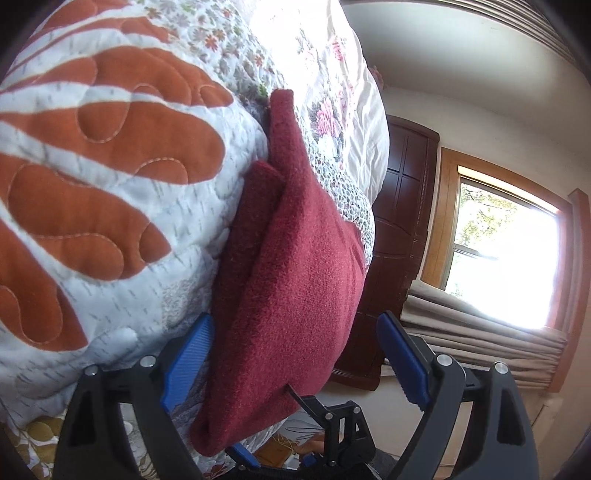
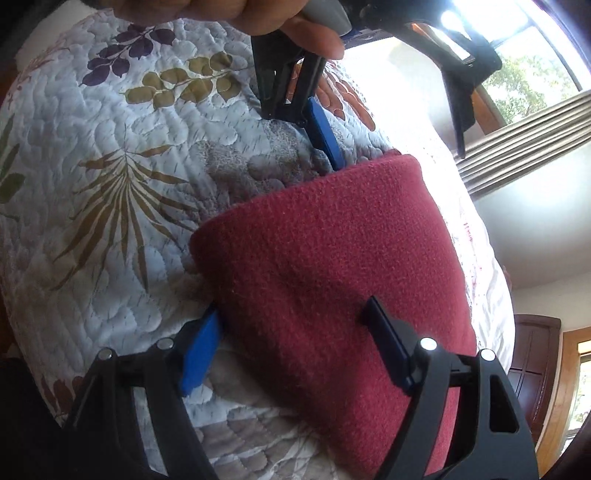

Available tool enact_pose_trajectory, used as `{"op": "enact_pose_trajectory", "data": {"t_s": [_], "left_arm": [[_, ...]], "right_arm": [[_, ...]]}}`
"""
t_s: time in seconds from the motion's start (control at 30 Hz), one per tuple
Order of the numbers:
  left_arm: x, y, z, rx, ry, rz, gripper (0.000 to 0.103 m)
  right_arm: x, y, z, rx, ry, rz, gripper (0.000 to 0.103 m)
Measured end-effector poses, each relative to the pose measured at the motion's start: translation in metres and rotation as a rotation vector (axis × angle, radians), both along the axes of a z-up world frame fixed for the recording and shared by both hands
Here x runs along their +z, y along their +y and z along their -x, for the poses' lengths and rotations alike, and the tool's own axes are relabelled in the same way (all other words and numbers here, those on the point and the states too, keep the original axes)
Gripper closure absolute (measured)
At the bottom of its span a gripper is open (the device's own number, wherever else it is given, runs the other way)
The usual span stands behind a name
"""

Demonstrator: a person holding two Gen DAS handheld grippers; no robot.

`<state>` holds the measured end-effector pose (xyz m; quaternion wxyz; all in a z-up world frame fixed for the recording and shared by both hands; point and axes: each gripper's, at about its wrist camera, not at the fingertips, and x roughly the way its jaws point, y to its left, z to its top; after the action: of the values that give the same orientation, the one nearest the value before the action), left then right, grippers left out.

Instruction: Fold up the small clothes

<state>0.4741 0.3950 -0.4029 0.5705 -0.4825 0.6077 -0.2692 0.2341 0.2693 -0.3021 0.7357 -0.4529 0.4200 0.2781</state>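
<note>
A folded dark red fleece garment (image 1: 295, 258) lies on the quilted bed cover (image 1: 110, 184). My left gripper (image 1: 295, 319) stands open, its two blue fingers on either side of the garment's near end. In the right wrist view the garment (image 2: 325, 251) fills the centre. My right gripper (image 2: 291, 308) is open around it: the left finger sits at the cloth's edge on the quilt (image 2: 110, 221), and the right finger rests on top of the fleece. At the garment's far edge, one of the left gripper's blue fingers (image 2: 324, 131) dips behind the cloth, held by a hand (image 2: 280, 18).
A white floral bedspread (image 1: 332, 92) lies beyond the quilt. A dark wooden door (image 1: 402, 206), a bright window (image 1: 506, 258) and beige curtains (image 1: 480, 332) stand past the bed's edge. Small items lie on the floor below (image 1: 280, 450).
</note>
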Motion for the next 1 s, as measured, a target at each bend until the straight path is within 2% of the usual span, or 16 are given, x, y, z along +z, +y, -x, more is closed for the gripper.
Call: {"op": "enact_pose_trajectory", "data": {"t_s": [0.2,0.3,0.37,0.43,0.5,0.57,0.6,0.63,0.83,1.0], "left_arm": [[-0.005,0.007,0.001,0.018,0.0,0.049,0.013],[-0.007,0.013,0.002,0.031,0.004,0.077,0.013],[-0.007,0.015,0.003,0.033,0.006,0.08,0.013],[-0.006,0.015,0.004,0.033,0.006,0.076,0.013],[-0.006,0.016,0.004,0.034,0.005,0.072,0.013],[-0.007,0.017,0.004,0.038,0.007,0.074,0.013],[-0.007,0.017,0.006,0.041,0.008,0.075,0.013],[-0.007,0.019,0.006,0.047,0.01,0.076,0.013],[-0.003,0.03,0.016,0.084,0.022,0.054,0.011],[-0.001,0.024,0.014,0.069,0.044,0.033,0.01]], "right_arm": [[-0.009,0.003,-0.009,0.017,-0.03,-0.003,0.02],[-0.009,0.003,-0.015,0.017,-0.05,-0.002,0.021],[-0.01,0.001,-0.023,0.015,-0.057,-0.002,0.026],[-0.007,-0.001,-0.027,0.007,-0.065,-0.006,0.04],[-0.006,-0.004,-0.03,0.003,-0.058,-0.016,0.049],[-0.001,-0.006,-0.033,-0.008,-0.048,-0.039,0.064],[0.004,-0.007,-0.032,-0.015,-0.045,-0.054,0.075],[0.01,-0.009,-0.029,-0.025,-0.043,-0.07,0.081],[0.049,-0.028,-0.045,-0.13,-0.003,-0.228,0.086],[0.075,-0.042,-0.055,-0.194,0.014,-0.344,0.086]]}}
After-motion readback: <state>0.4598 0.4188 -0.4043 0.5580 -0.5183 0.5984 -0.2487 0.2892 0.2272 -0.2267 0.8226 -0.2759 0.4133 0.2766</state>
